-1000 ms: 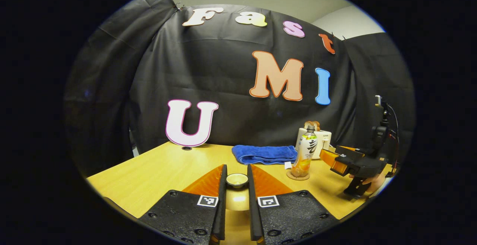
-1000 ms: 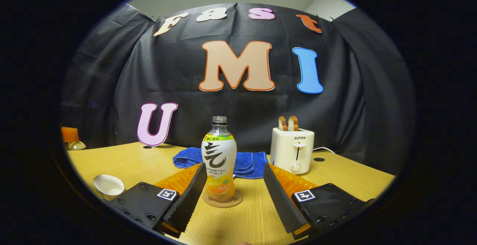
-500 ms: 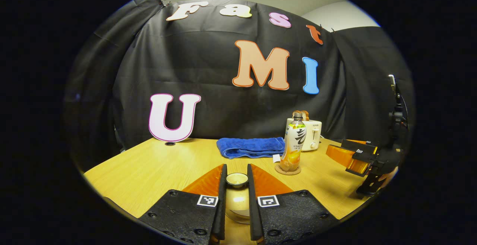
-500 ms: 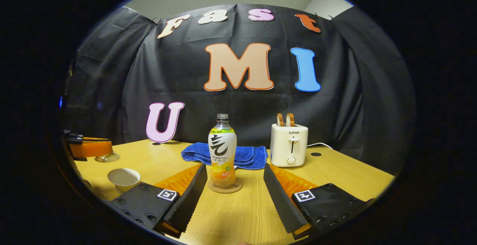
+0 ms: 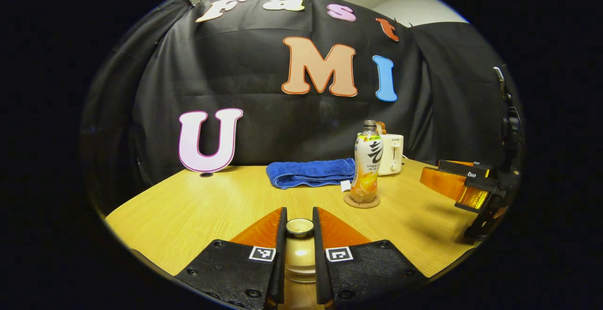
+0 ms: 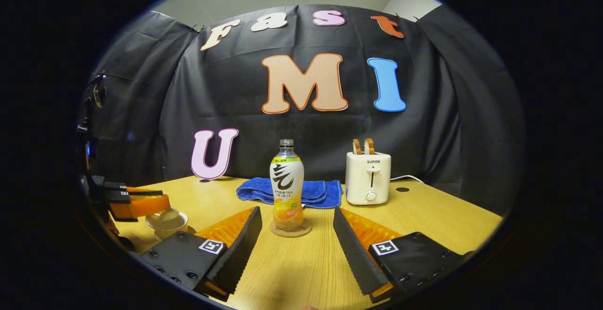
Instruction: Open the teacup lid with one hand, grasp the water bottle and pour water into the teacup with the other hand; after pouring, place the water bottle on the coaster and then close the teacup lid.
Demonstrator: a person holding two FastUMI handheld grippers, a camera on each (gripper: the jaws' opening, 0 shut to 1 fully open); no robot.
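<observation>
Bottle (image 6: 286, 185) is standing on its coaster (image 6: 290, 229) mid-frame, between the wide-spread right tool (image 6: 297, 239). Left tool (image 5: 299, 246) is pinching the lid (image 5: 299, 226) bottom center, over the tabletop (image 5: 198, 206).

Blue towel (image 6: 289, 192) lies folded at bench (image 6: 438, 216) back, white toaster (image 6: 368, 178) with two bread slices (image 6: 362, 146) just beside.

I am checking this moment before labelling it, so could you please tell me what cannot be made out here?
- Teacup, right gripper view: its contents, hidden by the lid and the left gripper.
- Lid's seating, left gripper view: fingers cover its rim.
- Water bottle: small label print.
</observation>
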